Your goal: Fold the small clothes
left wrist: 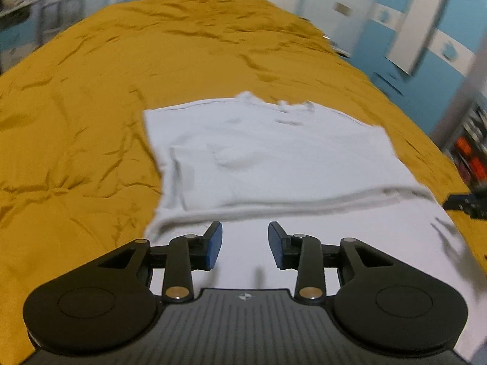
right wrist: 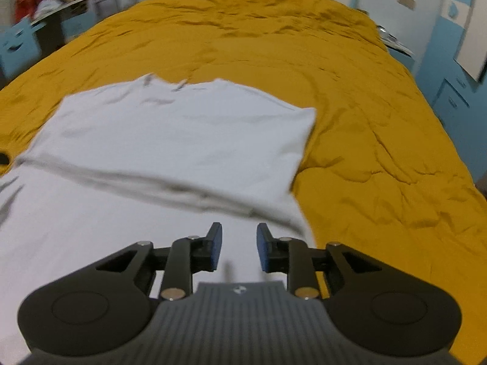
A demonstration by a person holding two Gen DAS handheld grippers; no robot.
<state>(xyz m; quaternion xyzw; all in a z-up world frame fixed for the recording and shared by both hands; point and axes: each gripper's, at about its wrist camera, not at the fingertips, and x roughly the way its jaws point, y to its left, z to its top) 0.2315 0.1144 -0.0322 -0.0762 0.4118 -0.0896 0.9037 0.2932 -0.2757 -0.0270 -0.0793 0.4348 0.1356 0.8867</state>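
Shirt folded over once on yellow bedspread; further folds left. Left tongs, right tongs spread, empty.

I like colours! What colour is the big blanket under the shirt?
The blanket is mustard yellow, best seen in the right wrist view.
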